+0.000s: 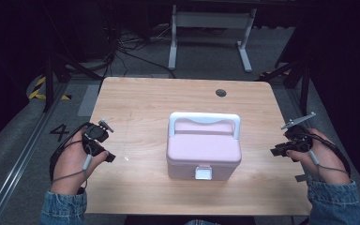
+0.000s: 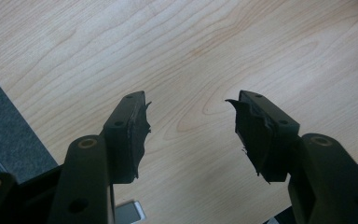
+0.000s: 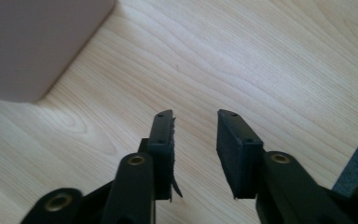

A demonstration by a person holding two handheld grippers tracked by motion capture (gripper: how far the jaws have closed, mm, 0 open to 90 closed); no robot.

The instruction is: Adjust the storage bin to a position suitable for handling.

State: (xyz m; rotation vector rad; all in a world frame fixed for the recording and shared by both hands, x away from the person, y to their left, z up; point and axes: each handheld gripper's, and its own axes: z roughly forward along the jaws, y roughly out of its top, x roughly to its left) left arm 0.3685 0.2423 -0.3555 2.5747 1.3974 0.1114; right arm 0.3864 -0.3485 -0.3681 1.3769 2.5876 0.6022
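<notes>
Dark floor and tangled cables surround a pale wooden tabletop (image 1: 136, 101), with the white legs of another frame (image 1: 211, 35) standing beyond its far edge. Near that far edge the wood has a small round dark hole (image 1: 221, 93).

At the middle of the tabletop sits a pink box (image 1: 203, 152) with its lid down, a white handle (image 1: 204, 120) arched over its far side and a white latch (image 1: 203, 172) on the front wall facing me. Nothing touches it.

I hold my left tool (image 1: 104, 143) in my left hand (image 1: 72, 161) near the left edge of the tabletop, well apart from the box. In the left gripper view its two black jaws are spread wide over bare wood grain with nothing between them, and the worn pads (image 2: 140, 135) look frayed along their edges. Grey floor shows past the tabletop's edge at that view's left.

My right tool (image 1: 281, 151) sits in my right hand (image 1: 321, 157) at the right edge of the tabletop, also apart from the box, with its grey plate (image 1: 298, 120) sticking up above it. In the right gripper view its jaws stand parted with a moderate gap, empty, pointing across the wood; a corner of the pink box fills that view's upper left. Both my sleeves (image 1: 63, 208) are blue denim.
</notes>
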